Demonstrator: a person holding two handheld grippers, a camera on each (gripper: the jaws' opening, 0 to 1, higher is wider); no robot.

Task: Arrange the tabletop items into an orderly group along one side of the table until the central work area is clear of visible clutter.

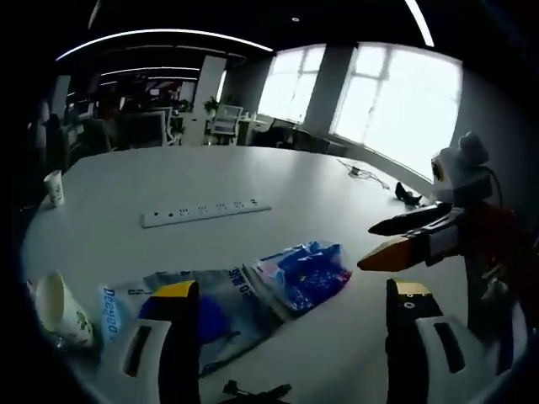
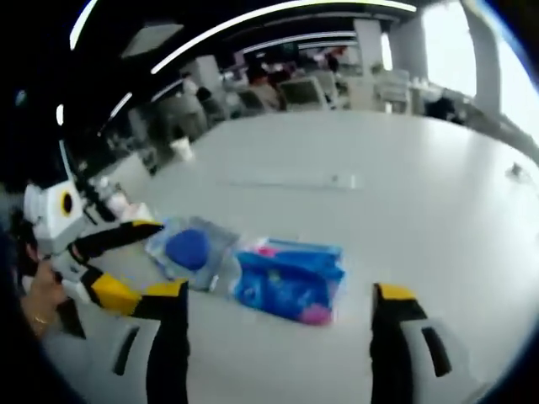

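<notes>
A blue printed packet (image 1: 303, 273) lies on the white table (image 1: 210, 177), overlapping a clear bag with a blue item inside (image 1: 210, 307). My left gripper (image 1: 290, 299) hovers just in front of both, open and holding nothing. My right gripper (image 1: 383, 240) reaches in from the right, jaws apart, its tips close to the packet's right end. In the right gripper view the blue packet (image 2: 290, 278) lies just ahead of my open right gripper (image 2: 282, 299). There the clear bag (image 2: 192, 248) sits left of the packet, with the left gripper (image 2: 147, 261) beside it.
A white power strip (image 1: 205, 213) lies mid-table beyond the bags. One paper cup (image 1: 59, 311) lies tipped at the near left, another cup (image 1: 55, 187) stands at the far left edge. A black cable (image 1: 408, 198) lies far right. Office desks and chairs stand beyond.
</notes>
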